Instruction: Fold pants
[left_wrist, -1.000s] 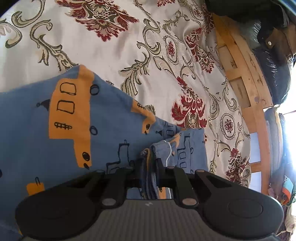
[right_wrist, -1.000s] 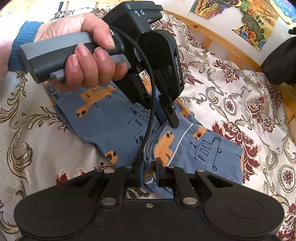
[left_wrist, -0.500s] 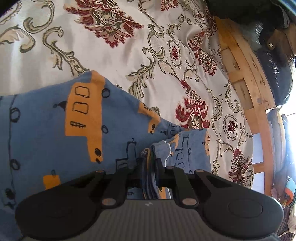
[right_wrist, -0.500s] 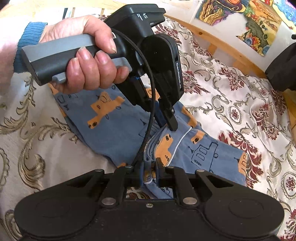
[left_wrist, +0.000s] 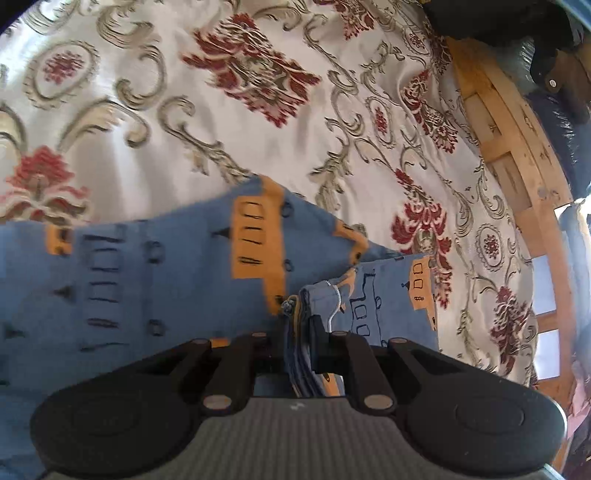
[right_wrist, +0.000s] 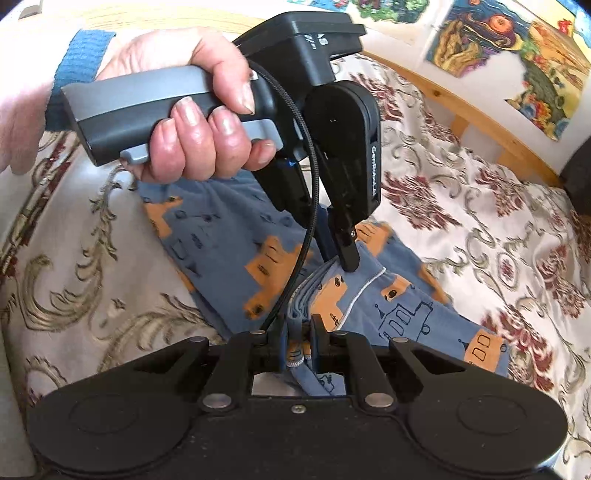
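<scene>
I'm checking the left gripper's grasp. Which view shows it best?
The right wrist view: it shows the whole left gripper from outside, shut on the pants. The left wrist view shows only its own fingers clamping bunched fabric.

pants (left_wrist: 155, 280): blue, orange vehicle prints, dark line drawings
bedspread (left_wrist: 229, 122): cream, dark red florals, olive-gold scrolls
grippers (right_wrist: 299, 332): black
sleeve (right_wrist: 79, 62): blue
frame (left_wrist: 517, 177): light wood

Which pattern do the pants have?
Blue pants with orange and outlined vehicles, clearest in the right wrist view.
</scene>
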